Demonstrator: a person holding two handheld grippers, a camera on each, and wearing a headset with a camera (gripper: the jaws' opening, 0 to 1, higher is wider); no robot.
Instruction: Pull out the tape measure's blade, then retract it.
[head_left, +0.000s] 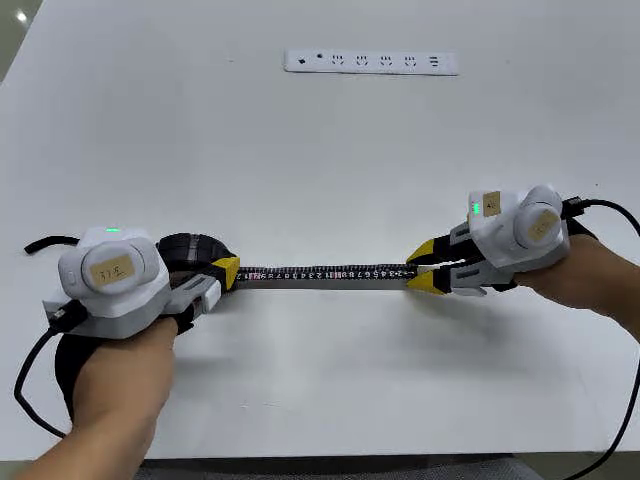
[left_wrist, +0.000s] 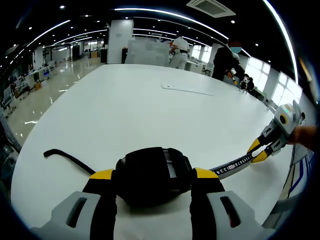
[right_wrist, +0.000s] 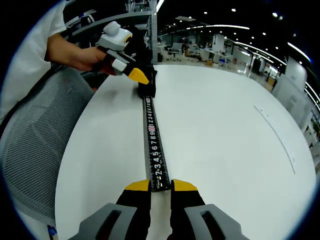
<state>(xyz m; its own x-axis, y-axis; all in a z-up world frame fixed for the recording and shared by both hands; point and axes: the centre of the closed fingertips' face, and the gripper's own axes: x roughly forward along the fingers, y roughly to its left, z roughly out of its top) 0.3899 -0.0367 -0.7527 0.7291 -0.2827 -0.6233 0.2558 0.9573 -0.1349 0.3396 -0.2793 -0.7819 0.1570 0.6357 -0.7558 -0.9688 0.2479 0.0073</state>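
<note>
Head view: the black tape measure case (head_left: 192, 252) is found clamped between the jaws of the left gripper (head_left: 215, 272), evidently so that the body is anchored against the pull. The blade (head_left: 320, 272) is seen drawn out to the person's right across the white table (head_left: 300, 150). Its free end is pinched by the closed jaws of the right gripper (right_wrist: 160, 186). In the right gripper view the blade is shown straight and taut, numbered face up. The two grippers are held well apart. Extension is judged under way or complete; retraction is not yet done. A power strip (head_left: 370, 62) is noted at the far side, well apart from the work.
</note>
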